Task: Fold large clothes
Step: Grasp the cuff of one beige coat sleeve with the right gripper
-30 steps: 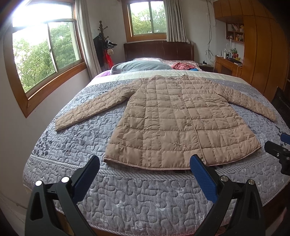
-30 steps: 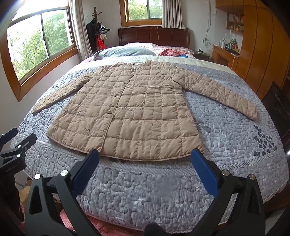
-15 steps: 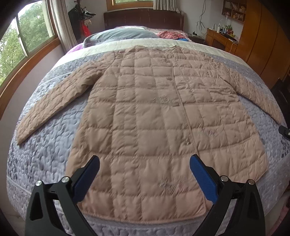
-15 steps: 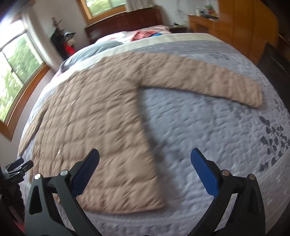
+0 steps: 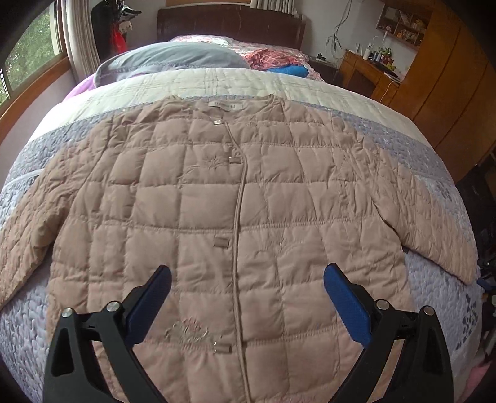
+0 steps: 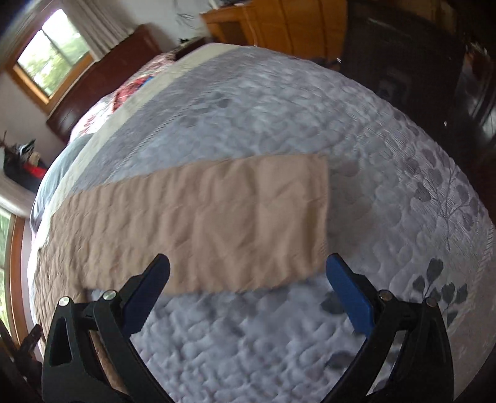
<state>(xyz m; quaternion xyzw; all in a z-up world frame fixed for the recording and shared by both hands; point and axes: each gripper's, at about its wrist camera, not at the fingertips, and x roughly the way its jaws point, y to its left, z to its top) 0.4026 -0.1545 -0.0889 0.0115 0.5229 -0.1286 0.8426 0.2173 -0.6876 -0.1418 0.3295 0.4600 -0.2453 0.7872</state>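
While both hand-held grippers gape empty, coat (image 5: 235,217) hem cut off, sleeve (image 6: 217,223) blurred on quilt (image 6: 310,108).

The left wrist camera looked from close above the quilted coat (image 5: 235,217), facing up its front toward the headboard (image 5: 229,23). The right wrist camera, tilted and blurred, hung close over the coat's sleeve (image 6: 217,223) and the grey bedspread (image 6: 387,186). Both views shared that sleeve and the bedspread.

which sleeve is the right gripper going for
The coat's sleeve on the wardrobe side; its cuff lies just ahead of the open right gripper. The other sleeve lies windowside.
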